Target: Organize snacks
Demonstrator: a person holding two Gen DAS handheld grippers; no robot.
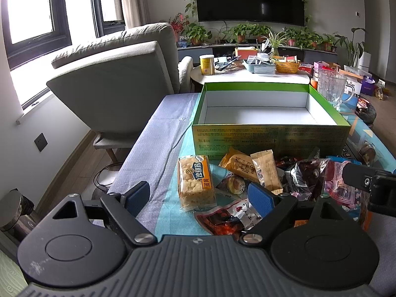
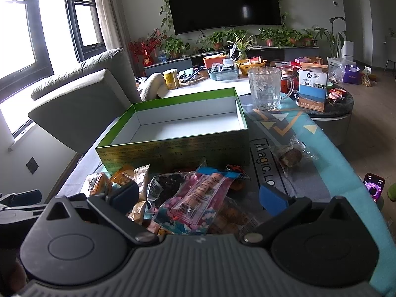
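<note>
Box (image 1: 269, 133): green, middle of frame, behind my snack pile (image 1: 247, 180).
Left gripper (image 1: 200, 198): fingers spread, holding nothing.
Right gripper (image 2: 198, 195): fingers spread, holding nothing.

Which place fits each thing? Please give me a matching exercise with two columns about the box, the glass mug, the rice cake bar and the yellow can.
Things:
1. green box
2. glass mug
3. rice cake bar
4. yellow can

Places:
A. on the round white table far behind
B. at the left edge of the snack pile
C. beyond the box's far right corner
D. just behind the snack pile, open and empty

Pairs: 1-D, 2-C, 3-B, 4-A
</note>
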